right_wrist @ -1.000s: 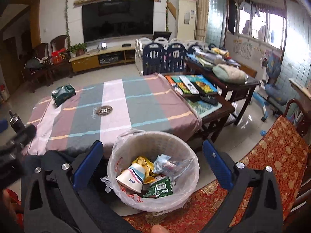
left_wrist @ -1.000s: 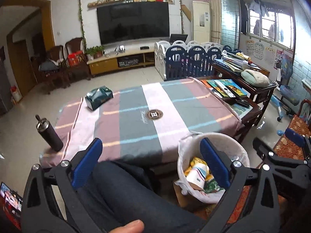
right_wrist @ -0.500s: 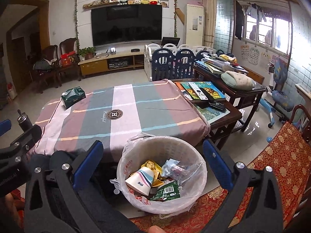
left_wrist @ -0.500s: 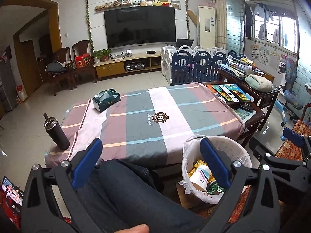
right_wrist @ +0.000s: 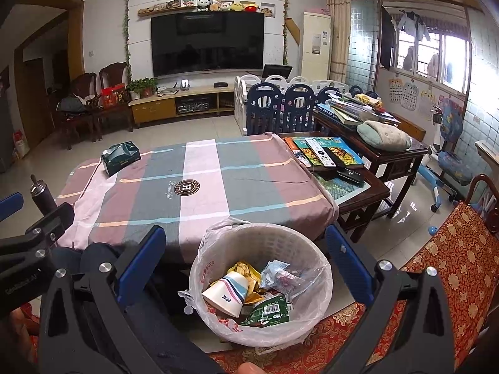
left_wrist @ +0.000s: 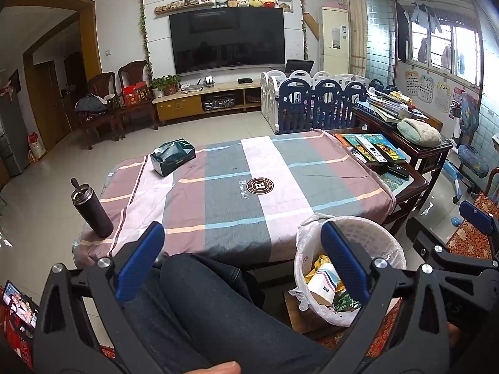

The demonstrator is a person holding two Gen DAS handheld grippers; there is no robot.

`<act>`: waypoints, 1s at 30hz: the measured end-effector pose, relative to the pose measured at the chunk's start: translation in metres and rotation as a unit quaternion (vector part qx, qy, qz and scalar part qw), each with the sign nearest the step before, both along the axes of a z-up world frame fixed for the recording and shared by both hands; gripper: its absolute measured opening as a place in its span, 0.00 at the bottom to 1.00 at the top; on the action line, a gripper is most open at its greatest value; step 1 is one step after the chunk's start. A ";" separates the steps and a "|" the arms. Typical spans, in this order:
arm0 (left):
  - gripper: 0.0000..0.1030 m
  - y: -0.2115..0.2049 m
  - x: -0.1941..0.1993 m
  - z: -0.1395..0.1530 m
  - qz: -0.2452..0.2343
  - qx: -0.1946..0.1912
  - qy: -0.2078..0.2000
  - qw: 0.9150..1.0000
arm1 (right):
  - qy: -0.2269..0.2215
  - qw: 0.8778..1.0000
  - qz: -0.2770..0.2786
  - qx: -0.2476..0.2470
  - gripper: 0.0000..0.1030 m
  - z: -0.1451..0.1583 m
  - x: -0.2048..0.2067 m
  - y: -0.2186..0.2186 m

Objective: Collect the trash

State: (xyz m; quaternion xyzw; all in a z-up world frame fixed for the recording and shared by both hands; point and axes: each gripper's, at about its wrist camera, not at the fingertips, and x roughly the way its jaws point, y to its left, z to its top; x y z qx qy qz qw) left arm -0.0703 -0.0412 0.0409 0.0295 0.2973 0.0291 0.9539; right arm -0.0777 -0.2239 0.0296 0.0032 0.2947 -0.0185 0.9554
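A: Since the trash bin (right_wrist: pixel 262 283) sits on the floor right against the near edge of the worktop (right_wrist: pixel 199 184), beside the person's knee (left_wrist: pixel 199 299), it looks parked where both grippers can reach it from the seat.

B: And what is in it?

A: In the right wrist view, a paper cup (right_wrist: pixel 226 293) lying on its side, yellow wrappers (right_wrist: pixel 244 271), a clear plastic bag (right_wrist: pixel 280 275) and a green packet (right_wrist: pixel 268 310), all inside the white liner.

B: The grippers?

A: The left gripper (left_wrist: pixel 241 263) hangs over the person's lap, its 2 fingers spread wide and holding nothing. The right gripper (right_wrist: pixel 246 265) hovers above the bin with its fingers likewise spread and empty, which reads as nothing in hand at this instant.

B: Anything left to collect?

A: The striped cloth carries only a green tissue pack (left_wrist: pixel 173 156) at the far left and a dark flask (left_wrist: pixel 92 208) at the near left corner. Neither looks like trash, so the task seems near its end.
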 end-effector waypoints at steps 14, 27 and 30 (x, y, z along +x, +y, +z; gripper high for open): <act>0.97 0.002 0.003 -0.001 0.010 0.009 0.001 1.000 | -0.003 1.000 -0.004 0.003 0.97 0.003 0.000 -0.005; 0.97 0.001 0.004 -0.005 0.008 0.015 0.010 1.000 | 0.002 1.000 -0.003 0.004 0.97 0.000 0.000 -0.006; 0.97 0.001 0.004 -0.005 0.008 0.014 0.011 1.000 | 0.005 1.000 -0.004 0.006 0.97 -0.003 0.001 -0.006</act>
